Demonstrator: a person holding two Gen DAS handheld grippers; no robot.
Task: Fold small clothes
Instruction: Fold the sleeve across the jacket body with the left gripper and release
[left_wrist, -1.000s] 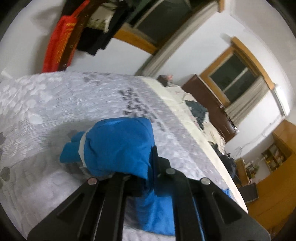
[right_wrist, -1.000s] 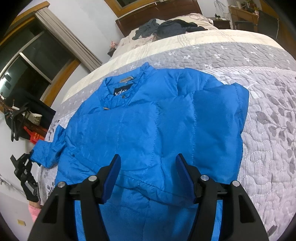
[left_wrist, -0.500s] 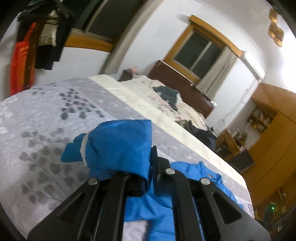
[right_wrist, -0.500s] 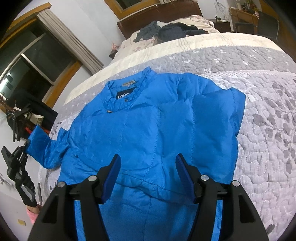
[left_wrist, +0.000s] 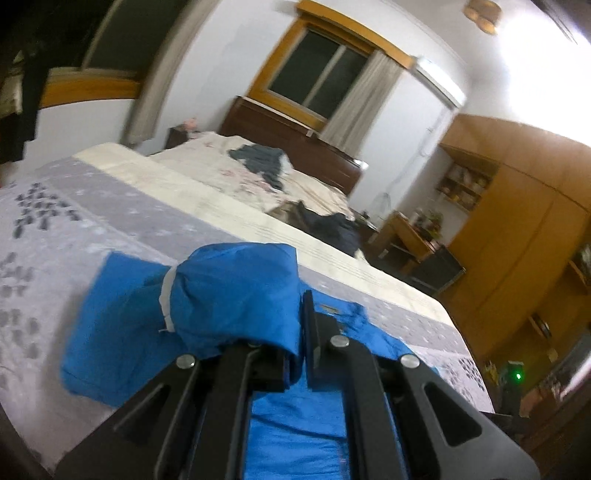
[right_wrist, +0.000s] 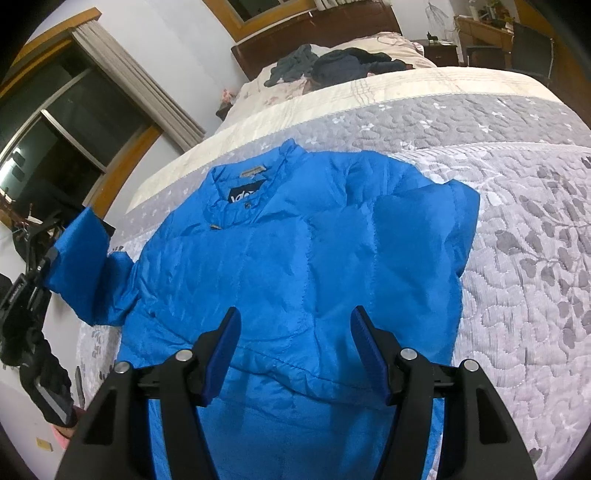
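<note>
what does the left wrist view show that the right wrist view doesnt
Only the left wrist view: the left hand-held gripper shut on the sleeve cuff close up, plus the wooden wardrobe. Only the right wrist view: the whole blue jacket spread flat, its collar label, and the open right hand-held gripper above the hem. Both: the grey quilt.

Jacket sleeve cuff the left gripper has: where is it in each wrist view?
Left wrist: sleeve cuff at lower centre, clamped in the left gripper.
Right wrist: sleeve cuff at the left edge, lifted off the quilt.
Shared landmark: dark clothes pile by the headboard.
</note>
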